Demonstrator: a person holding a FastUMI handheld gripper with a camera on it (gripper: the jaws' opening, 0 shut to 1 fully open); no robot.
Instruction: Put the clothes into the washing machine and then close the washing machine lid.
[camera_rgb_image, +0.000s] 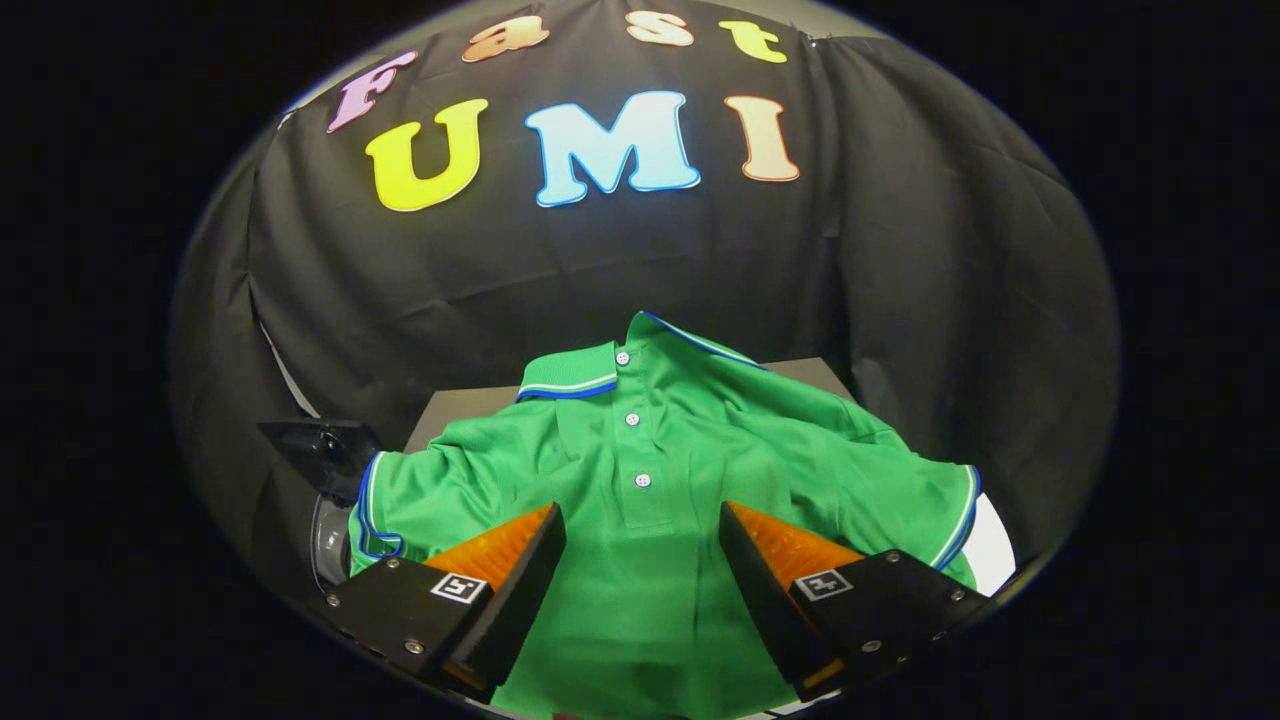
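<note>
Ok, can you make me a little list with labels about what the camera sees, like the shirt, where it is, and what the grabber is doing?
clothing: green polo shirt, spread out flat, front up
collar: striped trim, lying at the far end of the shirt, beyond the fingers
buttons: three white ones down the placket, just ahead of the fingers
surface: grey table under the shirt
gripper: jaws open, above the shirt's lower front, holding nothing
left of the shirt: dark, partly hidden object, cannot tell what it is
task step: shirt not yet picked up
</note>
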